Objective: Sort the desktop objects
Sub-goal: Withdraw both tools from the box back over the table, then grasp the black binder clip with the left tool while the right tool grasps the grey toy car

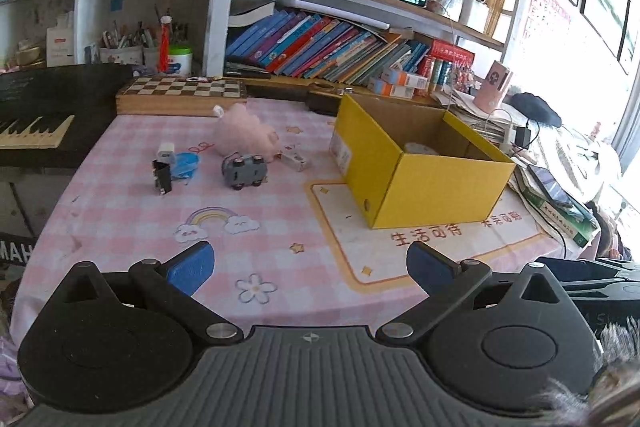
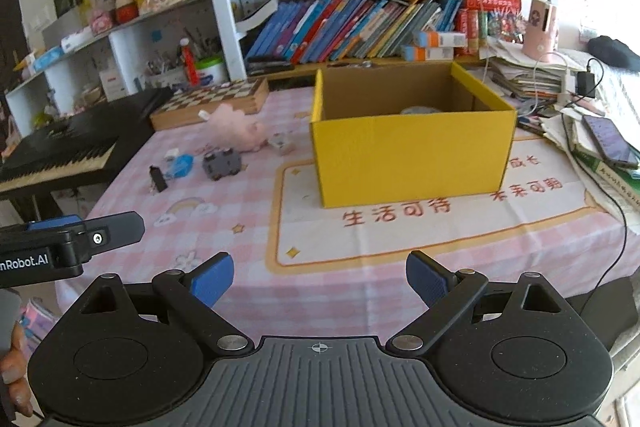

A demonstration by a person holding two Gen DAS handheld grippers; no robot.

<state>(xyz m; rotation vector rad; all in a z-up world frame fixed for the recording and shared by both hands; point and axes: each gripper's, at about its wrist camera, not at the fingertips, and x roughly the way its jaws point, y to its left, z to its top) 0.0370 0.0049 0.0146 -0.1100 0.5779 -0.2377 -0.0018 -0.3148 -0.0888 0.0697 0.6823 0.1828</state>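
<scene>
Left wrist view: the left gripper (image 1: 310,269) is seen held above the near edge of the table (image 1: 280,227), its 2 blue pads (image 1: 192,267) spread wide apart with nothing between them. The right gripper (image 2: 320,279) is likewise recorded with its jaws wide apart and empty, pointed toward the yellow box (image 2: 412,155).

The yellow box (image 1: 420,179) is set on the right half of the pink checked tablecloth, open at the top; a pale item is glimpsed inside (its identity cannot be told).

The loose objects are grouped on the left half of the table, well apart from both grippers:
- 1 grey toy car (image 1: 245,171), lying wheels-up.
- 1 pink plush toy (image 1: 246,131), just behind the car and touching it.
- 1 small white box (image 1: 295,159), just right of the plush toy.
- 1 blue item (image 1: 186,163), left of the car, with a small white piece (image 1: 166,151) at its far side.
- 1 black upright item (image 1: 162,177), just beside the blue item.

A chessboard (image 1: 180,93) is noted at the far edge of the table, and a keyboard (image 1: 36,131) at the left. In the right wrist view the left gripper (image 2: 116,227) is seen at the left edge.
</scene>
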